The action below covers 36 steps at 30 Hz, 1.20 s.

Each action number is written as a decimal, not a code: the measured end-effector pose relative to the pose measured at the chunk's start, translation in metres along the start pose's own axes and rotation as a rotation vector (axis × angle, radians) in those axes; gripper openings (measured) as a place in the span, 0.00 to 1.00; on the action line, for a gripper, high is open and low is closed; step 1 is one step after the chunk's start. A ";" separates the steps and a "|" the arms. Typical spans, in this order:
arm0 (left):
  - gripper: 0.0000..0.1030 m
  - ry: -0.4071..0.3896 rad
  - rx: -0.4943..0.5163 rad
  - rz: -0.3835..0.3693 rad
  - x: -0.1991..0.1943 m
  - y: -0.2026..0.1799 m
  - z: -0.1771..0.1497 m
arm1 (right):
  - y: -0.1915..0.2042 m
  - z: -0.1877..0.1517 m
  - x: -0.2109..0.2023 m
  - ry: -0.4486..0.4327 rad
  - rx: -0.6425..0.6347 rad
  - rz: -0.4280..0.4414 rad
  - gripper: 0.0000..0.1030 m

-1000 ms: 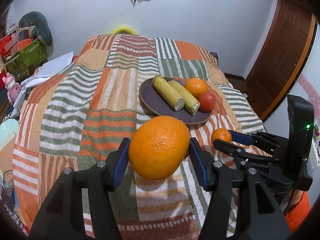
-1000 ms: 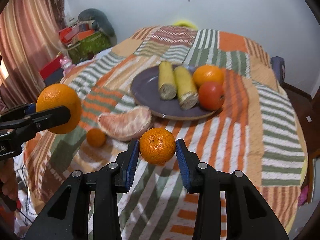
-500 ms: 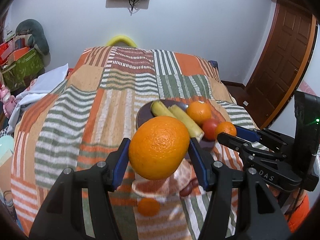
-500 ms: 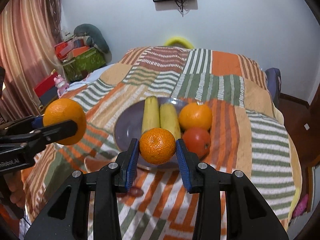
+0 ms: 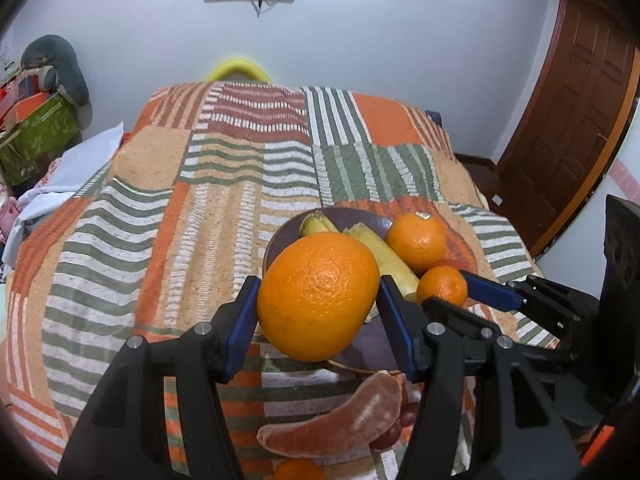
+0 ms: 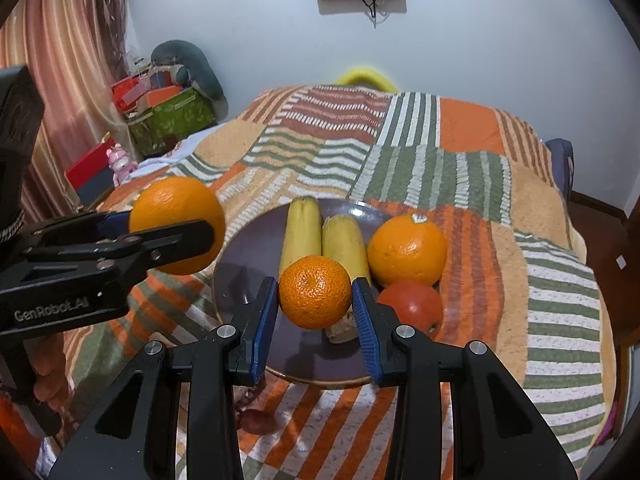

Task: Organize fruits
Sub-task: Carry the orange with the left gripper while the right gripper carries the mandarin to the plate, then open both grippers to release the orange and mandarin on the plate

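Observation:
My left gripper (image 5: 318,300) is shut on a large orange (image 5: 318,298), held above the near left rim of the dark plate (image 5: 280,240). The large orange also shows in the right wrist view (image 6: 176,224). My right gripper (image 6: 315,300) is shut on a small mandarin (image 6: 315,298), held over the plate (image 6: 248,256). The mandarin also shows in the left wrist view (image 5: 442,286). On the plate lie two bananas (image 6: 300,232), an orange (image 6: 407,250) and a red tomato (image 6: 412,306).
A peeled pomelo segment (image 5: 340,424), a small mandarin (image 5: 298,470) and dark grapes (image 6: 256,420) lie on the striped patchwork bedspread (image 5: 160,220) in front of the plate. Boxes and toys (image 6: 168,112) stand at the left. A wooden door (image 5: 568,120) is at the right.
Both grippers have moved forward and up with their fruit, now held over the plate. The pomelo segment has dropped low in the left wrist view.

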<state>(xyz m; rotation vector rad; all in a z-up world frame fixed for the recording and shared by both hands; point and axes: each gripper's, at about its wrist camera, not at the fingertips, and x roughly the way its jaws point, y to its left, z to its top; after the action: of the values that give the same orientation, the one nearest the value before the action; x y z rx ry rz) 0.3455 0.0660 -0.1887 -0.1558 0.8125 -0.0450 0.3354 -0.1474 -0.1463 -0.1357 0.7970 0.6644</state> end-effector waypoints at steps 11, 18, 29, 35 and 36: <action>0.56 0.087 0.007 -0.006 0.036 0.003 -0.001 | 0.007 -0.012 0.020 0.060 -0.032 0.005 0.34; 0.59 0.093 -0.008 -0.026 0.041 0.003 0.000 | 0.008 -0.011 0.022 0.063 -0.041 0.005 0.38; 0.65 0.038 -0.010 0.010 0.006 0.010 -0.001 | 0.006 -0.010 0.005 0.044 -0.023 -0.010 0.44; 0.65 0.024 0.005 0.028 -0.024 0.010 -0.013 | 0.013 -0.011 -0.019 0.023 -0.032 -0.025 0.44; 0.65 0.023 0.009 0.032 -0.028 0.010 -0.016 | 0.014 -0.011 -0.023 0.021 -0.032 -0.026 0.44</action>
<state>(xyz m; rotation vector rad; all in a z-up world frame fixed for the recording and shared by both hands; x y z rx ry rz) 0.3144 0.0766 -0.1803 -0.1344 0.8372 -0.0203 0.3082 -0.1513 -0.1367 -0.1823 0.8036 0.6520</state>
